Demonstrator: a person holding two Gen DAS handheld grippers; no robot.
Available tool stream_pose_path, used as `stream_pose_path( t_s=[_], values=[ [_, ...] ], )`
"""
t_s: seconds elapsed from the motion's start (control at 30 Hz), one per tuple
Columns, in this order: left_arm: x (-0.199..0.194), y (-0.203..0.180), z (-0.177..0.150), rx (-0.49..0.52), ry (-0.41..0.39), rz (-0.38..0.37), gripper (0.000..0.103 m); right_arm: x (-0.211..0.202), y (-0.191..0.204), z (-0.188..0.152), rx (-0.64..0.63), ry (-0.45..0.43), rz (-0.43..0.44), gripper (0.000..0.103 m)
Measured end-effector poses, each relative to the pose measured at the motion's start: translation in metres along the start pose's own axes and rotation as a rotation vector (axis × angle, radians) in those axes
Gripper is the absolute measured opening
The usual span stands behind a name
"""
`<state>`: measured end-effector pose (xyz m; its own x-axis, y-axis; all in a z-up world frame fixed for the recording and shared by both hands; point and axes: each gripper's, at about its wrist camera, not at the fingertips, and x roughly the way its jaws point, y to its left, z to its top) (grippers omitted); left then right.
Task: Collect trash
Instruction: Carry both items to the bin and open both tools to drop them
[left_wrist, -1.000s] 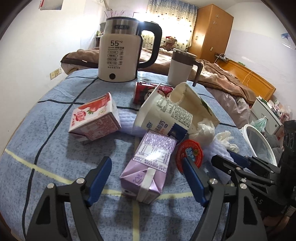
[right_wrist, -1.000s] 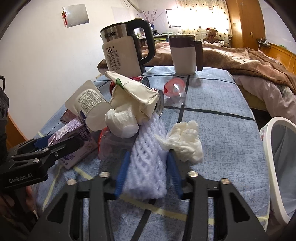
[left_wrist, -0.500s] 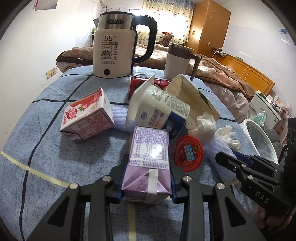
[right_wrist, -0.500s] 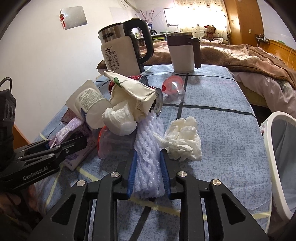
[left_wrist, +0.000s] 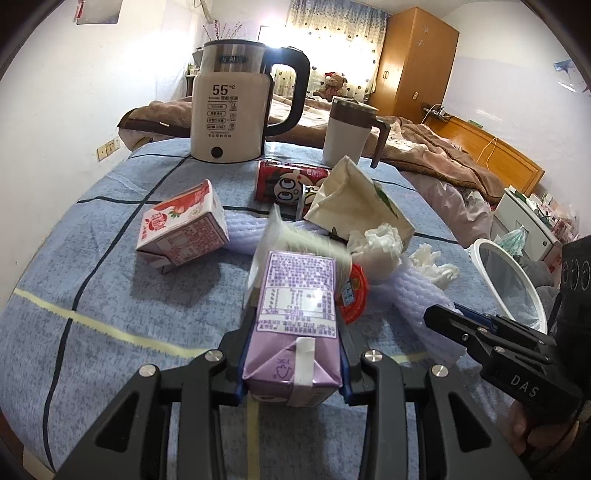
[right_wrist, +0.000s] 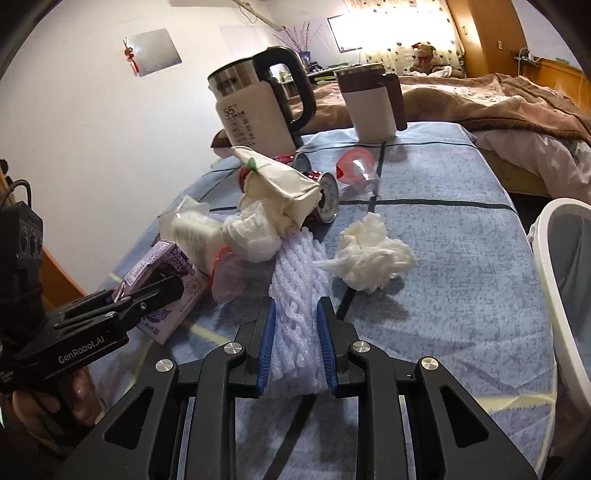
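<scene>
My left gripper (left_wrist: 293, 347) is shut on a purple drink carton (left_wrist: 295, 314), held just above the blue tablecloth; the carton also shows in the right wrist view (right_wrist: 166, 280). My right gripper (right_wrist: 295, 332) is shut on a white foam fruit net (right_wrist: 299, 284). A white bin (right_wrist: 561, 280) stands at the table's right edge. Still on the table: a pink carton (left_wrist: 181, 229), a white yogurt cup (left_wrist: 295, 247), a red lid (left_wrist: 354, 291), a cream paper bag (left_wrist: 354, 199), a red can (left_wrist: 288, 181) and crumpled tissue (right_wrist: 369, 254).
A white kettle (left_wrist: 232, 107) and a white mug with a brown handle (left_wrist: 351, 129) stand at the table's far end. A pink tape dispenser (right_wrist: 356, 168) lies near the mug. A bed with a brown blanket (right_wrist: 498, 103) lies beyond.
My left gripper closed on the purple carton and lifted it slightly, and the yogurt cup behind it shifted. My right gripper tightened on the foam net and drew it back a little.
</scene>
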<state>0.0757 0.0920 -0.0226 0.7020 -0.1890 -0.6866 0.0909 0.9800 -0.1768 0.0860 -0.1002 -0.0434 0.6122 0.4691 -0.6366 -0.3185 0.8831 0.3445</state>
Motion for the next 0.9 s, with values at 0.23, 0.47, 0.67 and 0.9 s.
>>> stream_pose_path(
  t_s=[0.23,0.47,0.67,0.9],
  values=[
    [-0.016,-0.011,-0.001,0.005,-0.033,-0.005,0.037,-0.023,0.002,-0.003,-0.004,-0.044,0.004,0.024],
    [-0.026,-0.026,-0.001,0.02,-0.059,-0.016,0.037,-0.047,-0.004,0.0,0.016,-0.093,0.0,0.024],
    [-0.029,-0.041,0.004,0.04,-0.071,-0.04,0.037,-0.062,-0.008,0.003,0.031,-0.131,-0.004,0.024],
    [-0.02,-0.08,0.019,0.099,-0.075,-0.119,0.038,-0.089,-0.027,0.006,0.053,-0.192,-0.066,0.024]
  ],
)
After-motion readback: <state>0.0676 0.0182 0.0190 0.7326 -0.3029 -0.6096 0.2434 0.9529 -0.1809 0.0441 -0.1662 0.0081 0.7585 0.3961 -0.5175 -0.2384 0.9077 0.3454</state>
